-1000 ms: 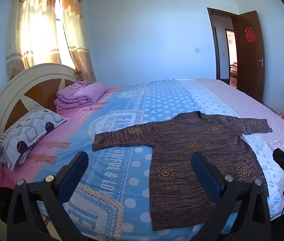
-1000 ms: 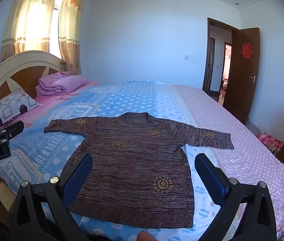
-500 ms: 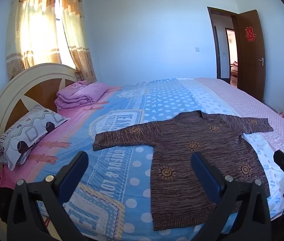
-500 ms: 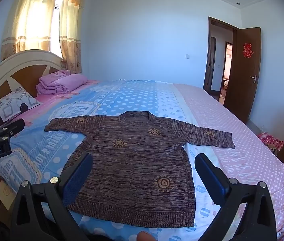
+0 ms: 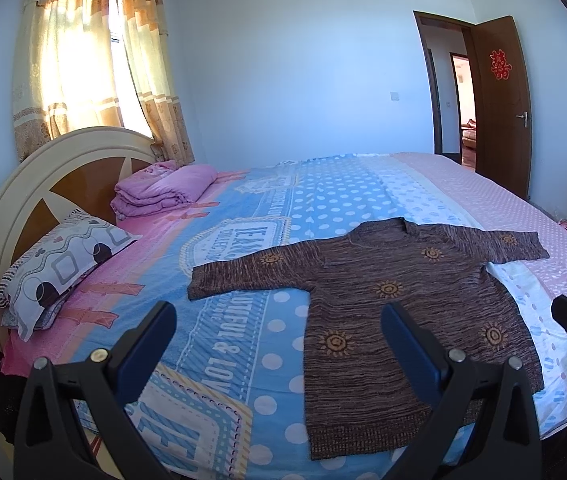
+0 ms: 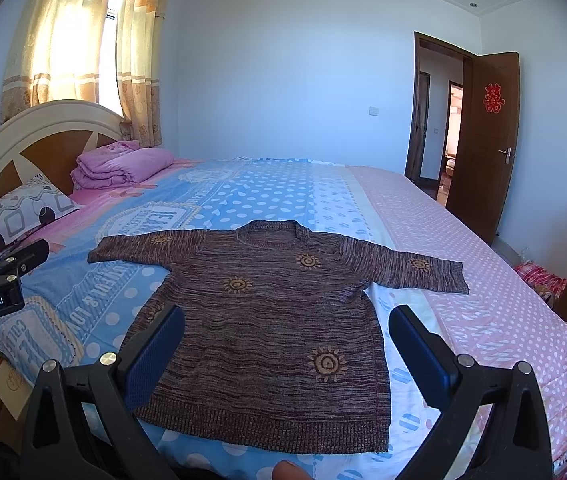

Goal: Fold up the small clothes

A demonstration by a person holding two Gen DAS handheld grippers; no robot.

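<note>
Fingers (image 6: pixel 419 344) unchanged, spread wide; sweater (image 6: pixel 267 316) slightly nearer.

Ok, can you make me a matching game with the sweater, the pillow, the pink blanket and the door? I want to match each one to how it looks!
Things:
1. sweater
2. pillow
3. pink blanket
4. door

How it looks:
A. folded in a pile by the headboard
B. standing open, red paper sign on it
C. spread flat, sleeves out
D. grey squares and dark circles

Right pairs: 1-C, 2-D, 3-A, 4-B
</note>
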